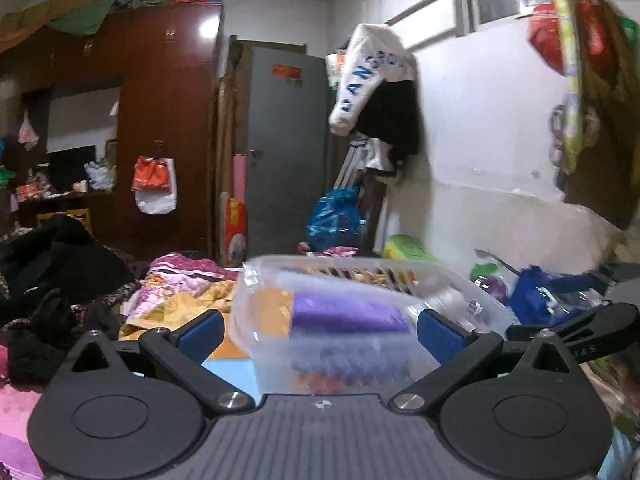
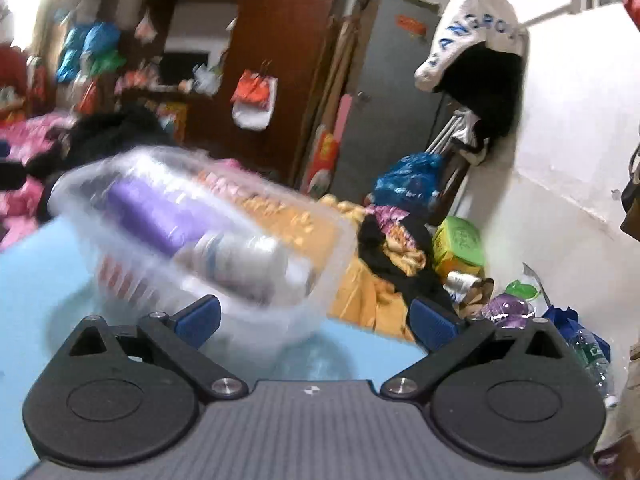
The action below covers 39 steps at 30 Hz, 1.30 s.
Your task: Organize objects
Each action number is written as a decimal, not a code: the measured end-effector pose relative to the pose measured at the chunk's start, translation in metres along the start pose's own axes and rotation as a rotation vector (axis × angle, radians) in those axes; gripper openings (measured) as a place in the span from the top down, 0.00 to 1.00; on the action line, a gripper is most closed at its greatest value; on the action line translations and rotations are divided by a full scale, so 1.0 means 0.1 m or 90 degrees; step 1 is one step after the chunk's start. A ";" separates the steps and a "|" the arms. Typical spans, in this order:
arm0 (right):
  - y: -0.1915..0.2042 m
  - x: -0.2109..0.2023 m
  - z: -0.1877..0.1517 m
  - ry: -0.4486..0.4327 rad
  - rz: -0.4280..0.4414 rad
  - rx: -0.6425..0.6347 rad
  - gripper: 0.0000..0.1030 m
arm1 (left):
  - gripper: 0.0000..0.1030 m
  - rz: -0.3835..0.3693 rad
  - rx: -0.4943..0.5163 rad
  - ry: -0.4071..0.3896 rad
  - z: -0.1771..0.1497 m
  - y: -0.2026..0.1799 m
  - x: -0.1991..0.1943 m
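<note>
- Left wrist view: the left gripper point(image 1: 320, 334) has its jaws spread wide, and its blue-padded fingers point(image 1: 200, 336) stand at either side of a clear rectangular plastic storage box point(image 1: 360, 312) at twelve o'clock. Whether the pads touch the box walls I cannot tell; nothing is clamped between them.
- The clear box stands on a pale blue flat surface point(image 1: 230, 368), and through its wall show a purple cylindrical roll point(image 1: 348, 314) lying on its side and a patch of orange and yellow contents point(image 1: 272, 308) at the roll's nine o'clock.
- At two o'clock from the box lies a dark blue bag point(image 1: 532, 300); at ten o'clock a heap of pink and yellow patterned bedding point(image 1: 176, 280); at nine o'clock a pile of black clothing point(image 1: 52, 264).
- Further off at twelve o'clock stands a grey door point(image 1: 288, 148), with a dark red-brown wooden wardrobe point(image 1: 168, 120) at its nine o'clock and a white garment with blue lettering point(image 1: 368, 76) hanging at its two o'clock.
- Right wrist view: the right gripper point(image 2: 316, 318) is likewise released, jaws wide apart and holding nothing.
- The same clear box point(image 2: 200, 232) appears blurred at eleven o'clock, just ahead of the left finger, on the pale blue surface point(image 2: 40, 280).
- At two o'clock sits a green and yellow carton point(image 2: 460, 244) against the white wall point(image 2: 572, 128), with a clear plastic bottle point(image 2: 592, 356) at four o'clock.
</note>
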State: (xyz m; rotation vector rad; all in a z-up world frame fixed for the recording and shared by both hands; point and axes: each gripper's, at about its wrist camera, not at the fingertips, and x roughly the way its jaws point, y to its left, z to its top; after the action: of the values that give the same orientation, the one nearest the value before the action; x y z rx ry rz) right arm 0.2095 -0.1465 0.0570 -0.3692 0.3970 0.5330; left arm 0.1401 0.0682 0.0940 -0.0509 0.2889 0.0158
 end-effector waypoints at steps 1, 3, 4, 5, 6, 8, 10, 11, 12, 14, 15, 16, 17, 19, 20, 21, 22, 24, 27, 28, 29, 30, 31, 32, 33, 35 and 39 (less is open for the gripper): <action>-0.01 -0.11 -0.07 -0.019 0.037 0.025 0.00 | 0.00 0.002 0.006 0.000 -0.05 -0.02 -0.09; -0.06 -0.31 -0.20 -0.043 0.113 0.088 0.00 | 0.00 0.012 0.013 -0.009 -0.16 -0.07 -0.29; -0.08 -0.43 -0.28 -0.060 0.151 0.114 0.00 | 0.00 0.015 0.020 -0.014 -0.20 -0.10 -0.39; -0.11 -0.53 -0.36 -0.081 0.172 0.135 0.00 | 0.00 0.021 0.021 -0.017 -0.25 -0.14 -0.51; -0.12 -0.66 -0.47 -0.105 0.180 0.159 0.00 | 0.00 0.026 0.018 -0.021 -0.29 -0.16 -0.61; -0.11 -0.87 -0.65 -0.129 0.172 0.185 0.00 | 0.00 0.017 0.005 -0.047 -0.39 -0.20 -0.89; -0.09 -1.10 -0.83 -0.121 0.146 0.192 0.00 | 0.00 0.029 -0.008 -0.042 -0.52 -0.25 -1.15; -0.06 -1.21 -0.89 -0.124 0.139 0.180 0.00 | 0.00 0.032 0.003 -0.046 -0.57 -0.29 -1.27; -0.01 -1.31 -0.94 -0.127 0.132 0.166 0.00 | 0.00 0.045 0.017 -0.049 -0.60 -0.34 -1.37; 0.11 -1.46 -0.93 -0.129 0.098 0.125 0.00 | 0.00 0.070 0.028 -0.049 -0.59 -0.44 -1.47; 0.17 -1.51 -0.89 -0.135 0.079 0.117 0.00 | 0.00 0.065 0.027 -0.055 -0.57 -0.47 -1.51; 0.20 -1.54 -0.86 -0.141 0.070 0.109 0.00 | 0.00 0.055 0.021 -0.059 -0.56 -0.49 -1.54; 0.21 -1.54 -0.82 -0.143 0.072 0.110 0.00 | 0.00 0.044 0.015 -0.057 -0.54 -0.52 -1.54; 0.23 -1.52 -0.78 -0.138 0.097 0.116 0.00 | 0.00 0.028 0.016 -0.044 -0.56 -0.56 -1.51; 0.22 -1.52 -0.79 -0.140 0.108 0.125 0.00 | 0.00 0.023 0.022 -0.039 -0.56 -0.60 -1.48; 0.22 -1.51 -0.79 -0.144 0.112 0.131 0.00 | 0.00 0.022 0.024 -0.037 -0.59 -0.62 -1.48; 0.22 -1.51 -0.80 -0.146 0.110 0.131 0.00 | 0.00 0.016 0.027 -0.034 -0.61 -0.65 -1.48; 0.22 -1.49 -0.81 -0.143 0.088 0.141 0.00 | 0.00 0.002 0.026 -0.030 -0.61 -0.72 -1.45; 0.15 -1.47 -0.85 -0.140 0.095 0.166 0.00 | 0.00 0.003 0.030 -0.032 -0.64 -0.82 -1.42; 0.14 -1.48 -0.87 -0.139 0.102 0.171 0.00 | 0.00 0.002 0.035 -0.028 -0.65 -0.86 -1.39; 0.13 -1.49 -0.89 -0.135 0.101 0.173 0.00 | 0.00 -0.001 0.037 -0.025 -0.65 -0.89 -1.38; 0.13 -1.49 -0.89 -0.135 0.094 0.173 0.00 | 0.00 -0.004 0.037 -0.024 -0.66 -0.91 -1.36; 0.12 -1.49 -0.90 -0.136 0.082 0.172 0.00 | 0.00 -0.006 0.036 -0.025 -0.67 -0.93 -1.36; 0.13 -1.50 -0.92 -0.135 0.072 0.172 0.00 | 0.00 -0.006 0.035 -0.025 -0.68 -0.94 -1.35; 0.12 -1.50 -0.93 -0.133 0.068 0.172 0.00 | 0.00 -0.006 0.036 -0.025 -0.68 -0.95 -1.34; 0.10 -1.50 -0.94 -0.130 0.073 0.179 0.00 | 0.00 0.000 0.037 -0.021 -0.69 -0.98 -1.31; 0.11 -1.54 -0.96 -0.135 0.071 0.176 0.00 | 0.00 -0.002 0.037 -0.016 -0.68 -1.01 -1.30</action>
State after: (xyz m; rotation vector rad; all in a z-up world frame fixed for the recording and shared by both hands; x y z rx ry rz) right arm 0.0568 -0.2431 0.0419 -0.0228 0.2824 0.6113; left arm -0.0018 -0.0369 0.0704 0.0060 0.2635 0.0051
